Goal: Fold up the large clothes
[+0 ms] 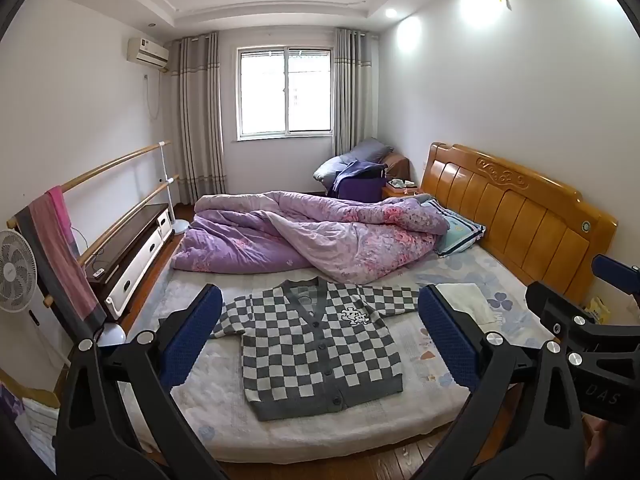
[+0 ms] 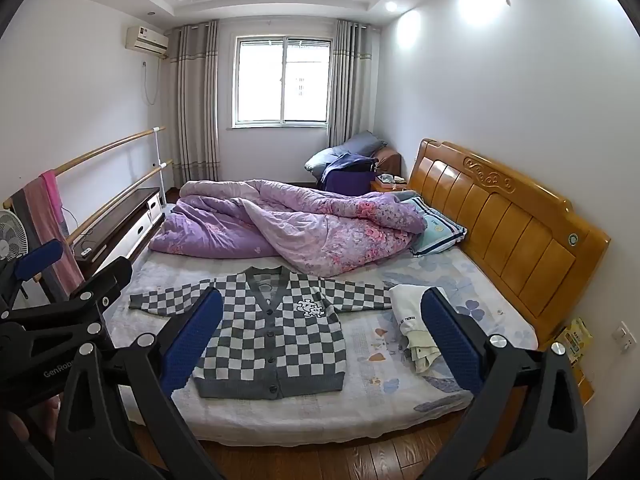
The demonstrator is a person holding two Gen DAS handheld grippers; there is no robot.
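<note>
A wide bed (image 1: 224, 412) fills the room, wooden headboard (image 1: 516, 208) at three o'clock. A rumpled purple quilt (image 1: 304, 236) lies at twelve o'clock. Below it, a grey-and-white checked cardigan (image 1: 316, 348) lies flat, buttoned, sleeves outspread, near the bed's front edge. Folded pale clothes (image 2: 412, 320) sit just beside its sleeve at three o'clock. The left gripper (image 1: 320, 344) and right gripper (image 2: 322, 340) hover above, jaws spread wide, holding nothing.

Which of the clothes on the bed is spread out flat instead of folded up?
The grey-and-white checked cardigan: it lies flat, buttoned, with both sleeves stretched out sideways. The white garment beside it, toward the headboard, is already a folded bundle.
</note>
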